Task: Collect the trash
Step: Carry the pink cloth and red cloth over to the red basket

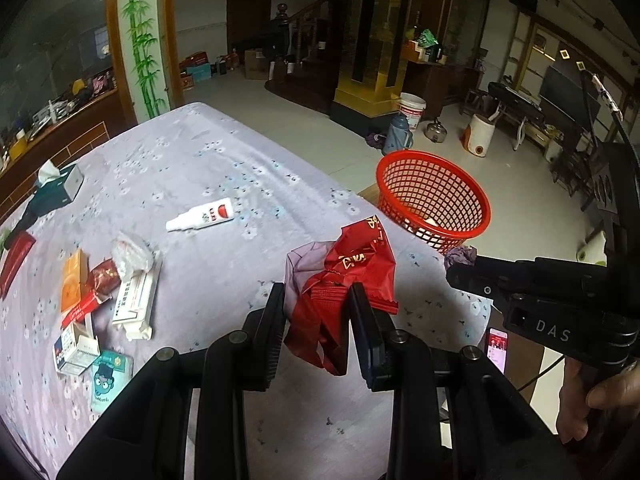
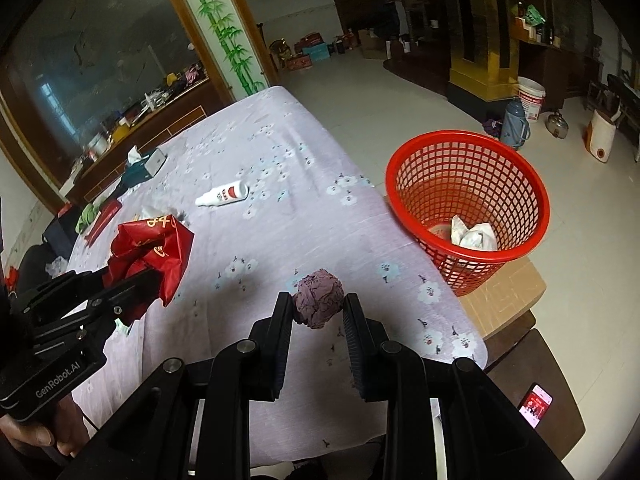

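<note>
While both grippers (image 1: 316, 300) (image 2: 318, 308) clamp the red wrapper (image 1: 352, 268) and purple paper ball (image 2: 320, 296), carry each fully over the red basket (image 2: 532, 184) rim before opening

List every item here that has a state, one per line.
left gripper: shut on red wrapper
right gripper: shut on purple paper ball
red basket: upright, white trash inside
white bottle: lying on its side
tissue box: open, tissue sticking out

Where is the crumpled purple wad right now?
In the right wrist view, the purple wad sits between the right tongs, above the table's near edge, with the red basket off to its right.
</note>
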